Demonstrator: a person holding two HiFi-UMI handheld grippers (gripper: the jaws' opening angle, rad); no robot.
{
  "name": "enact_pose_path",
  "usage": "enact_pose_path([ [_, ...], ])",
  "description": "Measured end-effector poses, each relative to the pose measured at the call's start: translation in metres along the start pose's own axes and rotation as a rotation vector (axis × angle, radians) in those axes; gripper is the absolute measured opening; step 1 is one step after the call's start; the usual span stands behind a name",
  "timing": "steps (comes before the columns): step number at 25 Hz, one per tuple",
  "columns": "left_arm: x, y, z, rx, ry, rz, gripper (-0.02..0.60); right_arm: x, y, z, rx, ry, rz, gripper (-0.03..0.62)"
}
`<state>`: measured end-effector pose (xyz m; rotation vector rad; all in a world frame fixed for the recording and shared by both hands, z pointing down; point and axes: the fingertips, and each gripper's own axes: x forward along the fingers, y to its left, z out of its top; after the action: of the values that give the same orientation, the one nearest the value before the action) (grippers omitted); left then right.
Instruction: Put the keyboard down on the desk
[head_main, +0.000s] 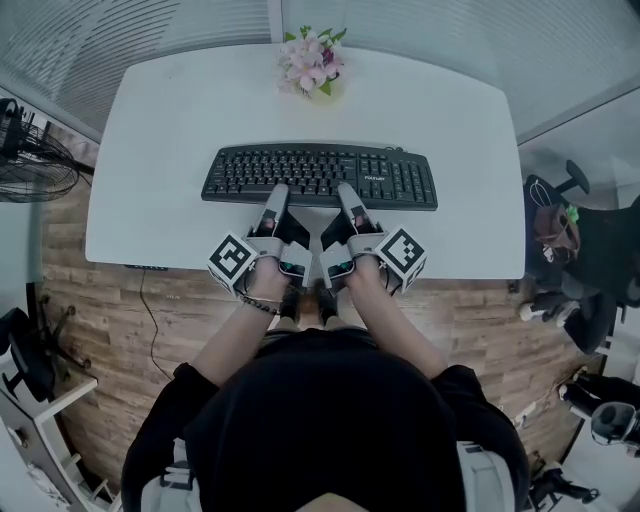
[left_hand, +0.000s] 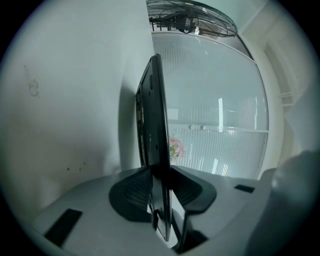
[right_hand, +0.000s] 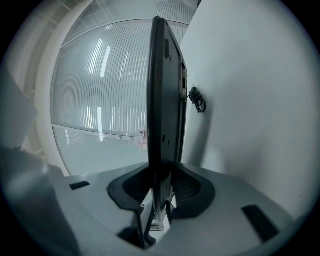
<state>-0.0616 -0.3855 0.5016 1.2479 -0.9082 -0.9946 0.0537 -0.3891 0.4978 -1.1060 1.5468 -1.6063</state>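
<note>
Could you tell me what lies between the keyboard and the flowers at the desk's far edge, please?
Nothing: in the head view, only bare white desk separates the keyboard from the flowers.

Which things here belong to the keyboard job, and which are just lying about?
In the job:
- keyboard
- left gripper and right gripper, both clamped on the keyboard's near edge
- desk

Lying about:
- flowers, at the desk's far edge
- fan, off the desk to the left
</note>
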Motion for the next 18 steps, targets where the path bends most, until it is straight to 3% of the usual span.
enact_pose_path([
  [4,-0.003,0.015,0.008,0.046,0.009,0.05,0.114,-0.001,-0.018,-0.003,0.012,0.01,-0.036,0.11],
  [18,-0.009,0.017,0.006,0.085,0.05,0.061,0.114,-0.006,-0.017,-0.008,0.029,-0.001,-0.023,0.107],
])
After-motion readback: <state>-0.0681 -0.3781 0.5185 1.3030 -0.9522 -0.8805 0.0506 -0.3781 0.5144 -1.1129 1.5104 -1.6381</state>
